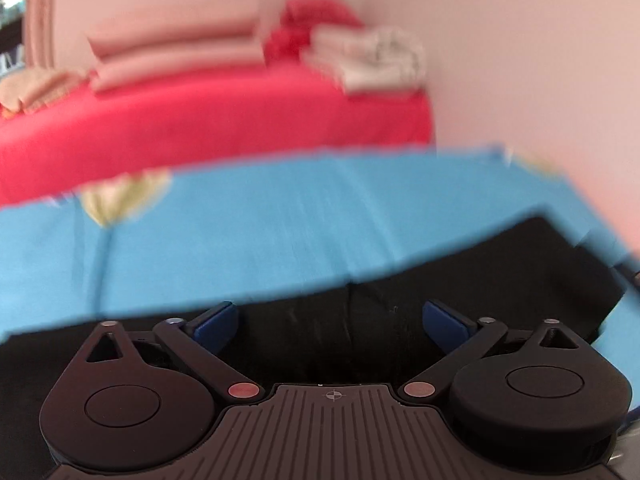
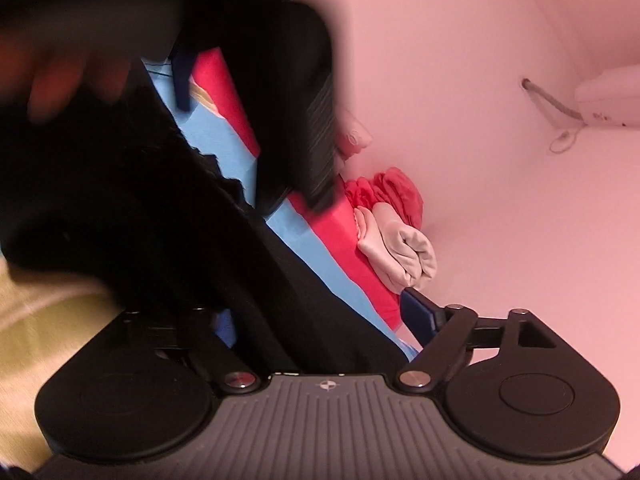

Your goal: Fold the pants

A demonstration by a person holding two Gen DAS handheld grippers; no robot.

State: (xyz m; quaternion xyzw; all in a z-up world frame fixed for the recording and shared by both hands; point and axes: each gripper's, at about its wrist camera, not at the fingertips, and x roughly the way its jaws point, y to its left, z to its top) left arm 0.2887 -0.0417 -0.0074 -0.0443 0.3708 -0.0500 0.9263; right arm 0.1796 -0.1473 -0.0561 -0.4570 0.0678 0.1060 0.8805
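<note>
Pants: black, matte, lying flat on the blue sheet, with a vertical crease or seam running down the middle in the left wrist view. Frame is motion-blurred.

Left gripper: jaws spread wide, blue pads clear of each other, nothing pinched. Black fabric sits directly under and between the pads and stretches out toward 2 o'clock; contact can't be judged.

Right gripper: rolled sideways, jaws wide. Right pad is in free air, the left one half hidden behind black cloth. Pants run from between the jaws up toward 10 o'clock. No grip visible.

Red bedding at 12 o'clock in the left wrist view, folded clothes at 1.
</note>
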